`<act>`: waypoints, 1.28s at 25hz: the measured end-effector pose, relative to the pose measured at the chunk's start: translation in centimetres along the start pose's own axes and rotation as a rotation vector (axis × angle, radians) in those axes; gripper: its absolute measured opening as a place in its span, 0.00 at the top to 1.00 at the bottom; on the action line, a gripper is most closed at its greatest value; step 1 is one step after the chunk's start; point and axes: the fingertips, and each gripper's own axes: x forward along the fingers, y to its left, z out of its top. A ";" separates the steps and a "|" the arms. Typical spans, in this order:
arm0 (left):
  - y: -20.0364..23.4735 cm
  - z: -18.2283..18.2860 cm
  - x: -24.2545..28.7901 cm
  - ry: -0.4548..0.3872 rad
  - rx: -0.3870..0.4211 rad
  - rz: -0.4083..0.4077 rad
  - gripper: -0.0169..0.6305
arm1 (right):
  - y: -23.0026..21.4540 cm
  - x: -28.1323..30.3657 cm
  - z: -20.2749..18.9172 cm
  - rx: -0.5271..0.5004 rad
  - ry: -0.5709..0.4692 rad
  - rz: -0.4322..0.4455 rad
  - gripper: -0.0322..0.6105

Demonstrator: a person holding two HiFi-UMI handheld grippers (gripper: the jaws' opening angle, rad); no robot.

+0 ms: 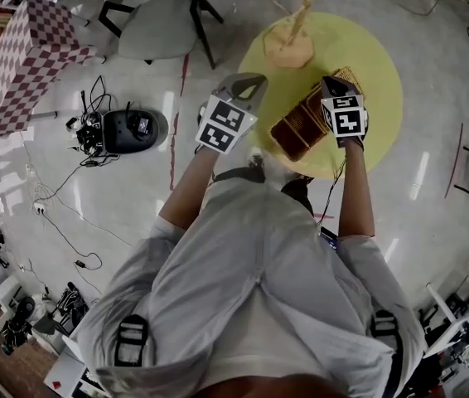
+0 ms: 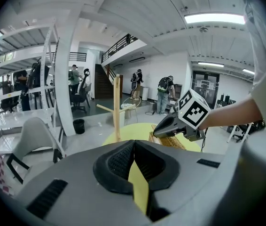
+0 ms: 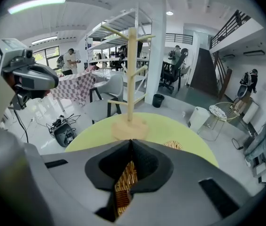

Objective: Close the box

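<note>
Counted: one wicker box [image 1: 297,131], one wooden stand [image 1: 292,40], one yellow table [image 1: 375,65], two grippers | box is set on the table's near side, beneath right gripper [image 1: 328,81] | both jaw pairs are pressed together, nothing clamped; left gripper [image 1: 253,79] is noted at the table's left edge.

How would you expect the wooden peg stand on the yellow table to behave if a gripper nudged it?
The wooden peg stand looks apt to tip: a tall thin post rises from a small base. It is probably light and stiff, being bare wood. Its side pegs look thin, so they may snap if knocked.
</note>
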 end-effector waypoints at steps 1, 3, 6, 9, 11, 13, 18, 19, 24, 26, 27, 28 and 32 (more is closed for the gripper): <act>0.1 -0.2 -0.1 0.003 -0.003 0.003 0.93 | 0.1 0.5 -0.3 0.001 0.010 0.001 0.89; 0.3 -0.6 -0.3 0.010 -0.008 0.007 0.93 | 0.3 1.4 -0.8 0.000 0.029 0.003 0.89; 0.4 -0.9 -0.6 0.013 -0.013 0.019 0.93 | 0.5 2.1 -1.4 -0.014 0.045 0.003 0.89; 0.3 -0.7 -0.8 0.007 -0.005 0.038 0.93 | 0.6 2.8 -2.1 -0.011 0.052 0.003 0.89; 0.1 -0.6 -0.9 0.003 -0.001 0.043 0.93 | 0.7 3.1 -2.5 -0.007 0.055 0.003 0.89; -0.2 -0.4 -1.0 -0.001 0.003 0.049 0.93 | 0.6 3.3 -2.5 0.007 0.046 0.005 0.89; -1.4 0.6 -1.5 -0.025 0.026 0.073 0.93 | 0.8 2.6 -2.3 0.050 0.017 0.059 0.71; -1.7 0.9 -1.7 -0.029 0.032 0.074 0.93 | 0.9 2.0 -2.2 0.056 0.009 0.068 0.67; -3.1 2.4 -1.7 -0.055 0.051 0.082 0.93 | 0.2 -2.4 -1.5 0.047 -0.064 0.052 0.68; -3.7 3.3 -1.6 -0.071 0.060 0.086 0.93 | -1.1 -4.8 -0.8 0.041 -0.108 0.021 0.72; -3.9 3.8 -1.5 -0.079 0.065 0.089 0.93 | -1.9 -6.2 -0.4 0.043 -0.134 0.000 0.75; -4.2 4.4 -1.5 -0.088 0.068 0.094 0.93 | -2.7 -7.6 0.1 0.047 -0.162 -0.022 0.78; -5.2 7.0 -1.5 -0.133 0.080 0.113 0.93 | -5.6 -13.9 2.2 0.048 -0.278 -0.104 0.89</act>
